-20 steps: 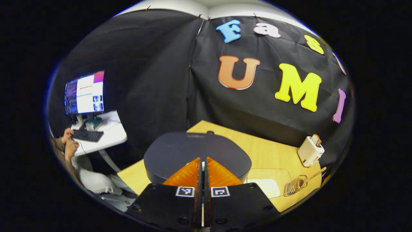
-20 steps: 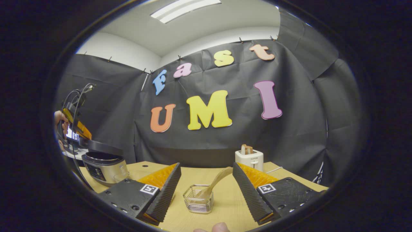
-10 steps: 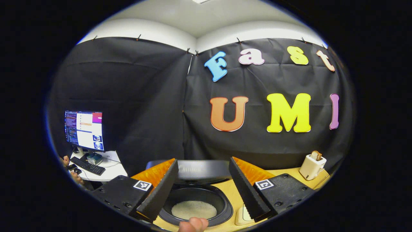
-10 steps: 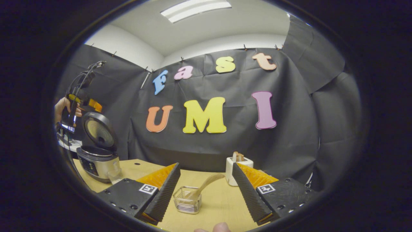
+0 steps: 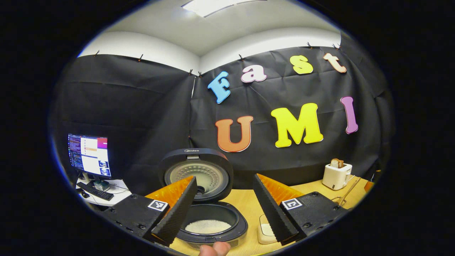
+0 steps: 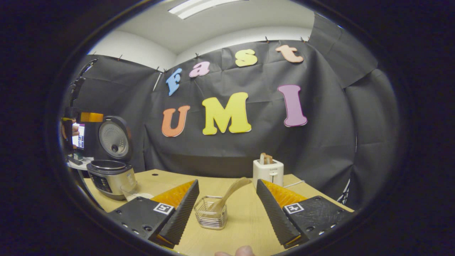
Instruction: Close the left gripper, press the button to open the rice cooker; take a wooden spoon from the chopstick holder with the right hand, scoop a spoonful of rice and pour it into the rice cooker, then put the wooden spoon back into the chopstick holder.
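Note:
The rice cooker (image 5: 213, 227) stands open, its round lid (image 5: 196, 174) upright, and white rice lies in the inner pot (image 5: 208, 226). My left gripper (image 5: 224, 177) is open just above and in front of the pot, holding nothing. In the right gripper view the cooker (image 6: 110, 176) sits at the far left of the table. My right gripper (image 6: 227, 181) is open, and the wire chopstick holder (image 6: 212, 217) stands between and beyond its fingers. A wooden spoon (image 6: 231, 191) leans out of the holder to the right, untouched.
A clear container of rice (image 5: 266, 231) sits right of the cooker, seen also as a bowl (image 6: 135, 193). A white toaster (image 6: 268, 172) with bread stands at the back. A monitor and keyboard desk (image 5: 89, 156) lie beyond the table's left edge.
My left gripper went from shut against the closed lid to open and drew back. The lid swung up, baring the rice. The right gripper stayed open near the holder.

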The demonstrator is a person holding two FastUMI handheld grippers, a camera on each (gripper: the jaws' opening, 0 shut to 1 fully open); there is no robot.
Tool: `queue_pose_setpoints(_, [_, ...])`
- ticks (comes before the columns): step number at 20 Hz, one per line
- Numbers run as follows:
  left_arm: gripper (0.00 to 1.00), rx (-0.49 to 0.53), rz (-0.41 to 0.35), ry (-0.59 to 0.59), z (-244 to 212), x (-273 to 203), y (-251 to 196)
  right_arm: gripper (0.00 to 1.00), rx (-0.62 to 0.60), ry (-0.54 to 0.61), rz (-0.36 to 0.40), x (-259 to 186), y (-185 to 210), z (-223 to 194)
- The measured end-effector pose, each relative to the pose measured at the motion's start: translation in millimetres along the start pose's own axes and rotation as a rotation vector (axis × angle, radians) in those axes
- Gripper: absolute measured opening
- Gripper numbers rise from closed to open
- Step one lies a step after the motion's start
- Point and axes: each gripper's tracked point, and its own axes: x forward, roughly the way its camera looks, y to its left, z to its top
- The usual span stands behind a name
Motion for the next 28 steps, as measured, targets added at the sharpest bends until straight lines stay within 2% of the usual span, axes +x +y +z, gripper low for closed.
queue_pose_setpoints(3, [1.00, -0.034, -0.024, -0.006, -7, -9, -12, 0.96, 0.014, 0.076, 0.021, 7, 10, -21])
queue_pose_setpoints(4, [0.94, -0.040, -0.027, -0.011, -8, -12, -14, 0.95, 0.019, 0.093, 0.022, 11, 11, -24])
queue_pose_setpoints(5, [0.94, -0.036, -0.015, -0.016, -11, -16, -12, 1.00, 0.026, 0.103, 0.021, 16, 10, -28])
queue_pose_setpoints(6, [1.00, -0.031, 0.010, -0.015, -14, -18, -5, 0.92, 0.031, 0.116, 0.017, 22, 10, -29])
queue_pose_setpoints(7, [0.99, -0.027, 0.026, -0.011, -19, -20, -1, 0.96, 0.036, 0.123, 0.014, 28, 9, -33])
queue_pose_setpoints(8, [1.00, -0.028, 0.025, -0.005, -25, -20, -3, 0.96, 0.033, 0.136, 0.007, 35, 9, -35])
queue_pose_setpoints(9, [1.00, -0.034, 0.021, 0.004, -30, -21, -5, 0.92, 0.031, 0.146, 0.007, 42, 8, -39])
queue_pose_setpoints(10, [1.00, -0.038, 0.013, 0.012, -35, -23, -7, 0.96, 0.031, 0.153, 0.003, 51, 7, -42])
queue_pose_setpoints(11, [1.00, -0.042, 0.001, 0.018, -40, -24, -11, 0.96, 0.030, 0.166, -0.006, 61, 5, -48])
queue_pose_setpoints(12, [1.00, -0.044, -0.013, 0.026, -44, -25, -14, 0.92, 0.039, 0.179, -0.005, 70, 4, -53])
queue_pose_setpoints(13, [1.00, -0.044, -0.024, 0.032, -48, -26, -17, 0.96, 0.055, 0.193, -0.009, 79, 3, -58])
queue_pose_setpoints(16, [1.00, -0.061, -0.025, 0.018, -54, -27, -21, 0.96, 0.146, 0.208, -0.019, 103, -3, -61])
queue_pose_setpoints(19, [1.00, -0.061, -0.048, 0.027, -59, -26, -25, 0.94, 0.163, 0.216, -0.032, 118, -8, -63])
queue_pose_setpoints(20, [1.00, -0.050, -0.052, 0.029, -62, -26, -27, 0.87, 0.156, 0.215, -0.031, 122, -7, -64])
queue_pose_setpoints(21, [1.00, -0.035, -0.049, 0.032, -66, -26, -29, 0.85, 0.150, 0.228, -0.030, 126, -6, -67])
queue_pose_setpoints(22, [1.00, -0.023, -0.049, 0.040, -69, -27, -33, 0.80, 0.146, 0.245, -0.022, 129, -4, -72])
queue_pose_setpoints(23, [0.94, -0.014, -0.051, 0.048, -72, -28, -35, 0.70, 0.150, 0.264, -0.012, 132, -2, -76])
queue_pose_setpoints(24, [1.00, -0.008, -0.050, 0.054, -74, -28, -35, 0.72, 0.159, 0.276, -0.003, 134, -1, -80])
queue_pose_setpoints(25, [0.94, -0.005, -0.051, 0.058, -76, -28, -35, 0.58, 0.162, 0.291, -0.007, 138, -1, -84])
queue_pose_setpoints(26, [0.94, -0.003, -0.049, 0.059, -77, -28, -35, 0.50, 0.168, 0.302, 0.004, 138, 0, -87])
queue_pose_setpoints(27, [1.00, -0.002, -0.043, 0.060, -78, -27, -33, 0.34, 0.175, 0.302, 0.012, 140, 2, -84])
queue_pose_setpoints(28, [1.00, 0.000, -0.037, 0.059, -78, -27, -31, 0.25, 0.173, 0.299, 0.007, 141, 2, -84])
